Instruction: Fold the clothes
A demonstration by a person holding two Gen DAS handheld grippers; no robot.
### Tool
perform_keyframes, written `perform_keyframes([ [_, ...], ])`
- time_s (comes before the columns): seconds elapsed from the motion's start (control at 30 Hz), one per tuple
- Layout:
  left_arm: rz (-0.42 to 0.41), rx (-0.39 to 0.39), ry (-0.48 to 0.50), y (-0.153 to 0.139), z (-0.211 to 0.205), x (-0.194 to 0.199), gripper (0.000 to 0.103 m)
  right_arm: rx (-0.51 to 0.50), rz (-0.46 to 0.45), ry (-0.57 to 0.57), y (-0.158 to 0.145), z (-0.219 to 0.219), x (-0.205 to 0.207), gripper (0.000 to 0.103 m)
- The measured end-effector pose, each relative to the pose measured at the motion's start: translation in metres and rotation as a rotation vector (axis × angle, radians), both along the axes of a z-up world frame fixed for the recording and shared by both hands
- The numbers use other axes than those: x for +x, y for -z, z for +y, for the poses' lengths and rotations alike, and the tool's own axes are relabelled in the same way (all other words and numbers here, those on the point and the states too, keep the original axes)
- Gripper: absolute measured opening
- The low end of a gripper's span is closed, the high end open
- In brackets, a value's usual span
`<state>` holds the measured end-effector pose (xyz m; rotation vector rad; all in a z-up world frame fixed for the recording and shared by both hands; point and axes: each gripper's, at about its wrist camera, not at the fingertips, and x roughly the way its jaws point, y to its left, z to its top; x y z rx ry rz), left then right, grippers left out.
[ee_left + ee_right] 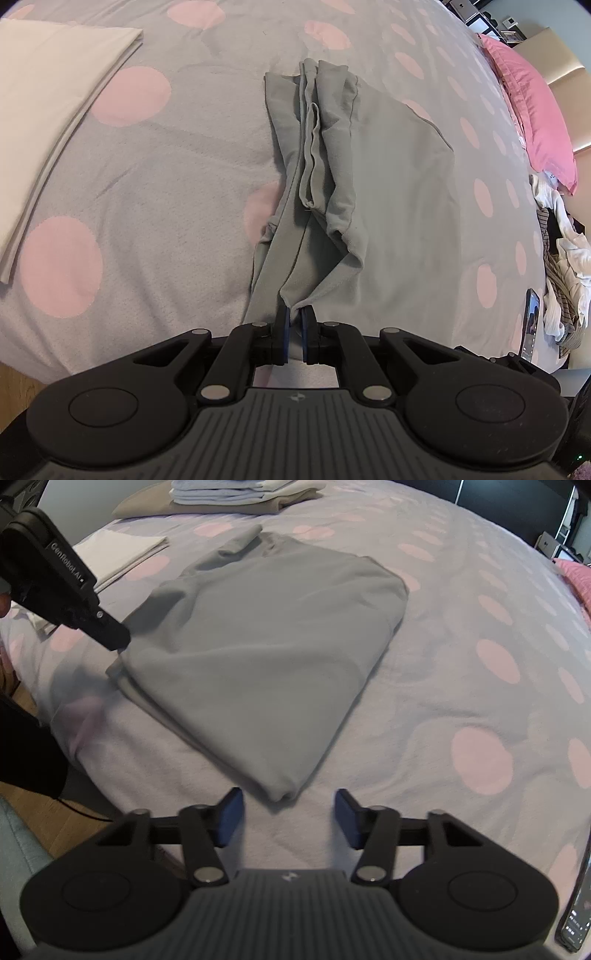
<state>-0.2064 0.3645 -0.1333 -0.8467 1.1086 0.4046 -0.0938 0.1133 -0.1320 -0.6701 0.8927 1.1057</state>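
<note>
Grey garment (266,657) half-folded on bed (461,686) near its front edge, long axis running away. Left gripper (294,319) clamped on near-left corner. Right gripper (288,812) jaws apart, empty, near-right corner just ahead between them.

Soft, even daylight fills both wrist views, with no hard glare on the spotted bedspread (147,206). Heavy fisheye bending curves the bed's edges and darkens the corners of each frame. In the left view the folds of the grey garment (321,177) read sharply, shaded only in their creases, and a lit phone screen (532,321) glows at the right edge. The right view is softer: the garment's near edge and the left gripper (110,637) are smeared by motion blur, with a diffuse shadow pooled beneath them. Pale shadows trail under the right gripper (288,818).
</note>
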Motion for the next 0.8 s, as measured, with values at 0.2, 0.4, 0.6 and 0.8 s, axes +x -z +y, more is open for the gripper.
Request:
perform_keyframes([
  [0.2,-0.041,0.002,0.012,-0.011,0.000,-0.005,0.003,0.004,0.028,-0.002,0.003,0.002,0.003,0.017],
  [0.4,-0.010,-0.020,0.004,-0.011,0.001,-0.017,0.003,0.003,0.047,0.002,0.002,0.002,0.005,0.011],
  [0.6,0.108,0.000,0.015,0.023,0.003,-0.002,0.003,-0.008,0.058,-0.013,0.007,0.003,0.005,0.011],
  [0.8,0.129,0.021,0.052,0.023,-0.004,0.005,0.008,-0.033,0.076,-0.014,0.010,-0.001,0.008,0.011],
])
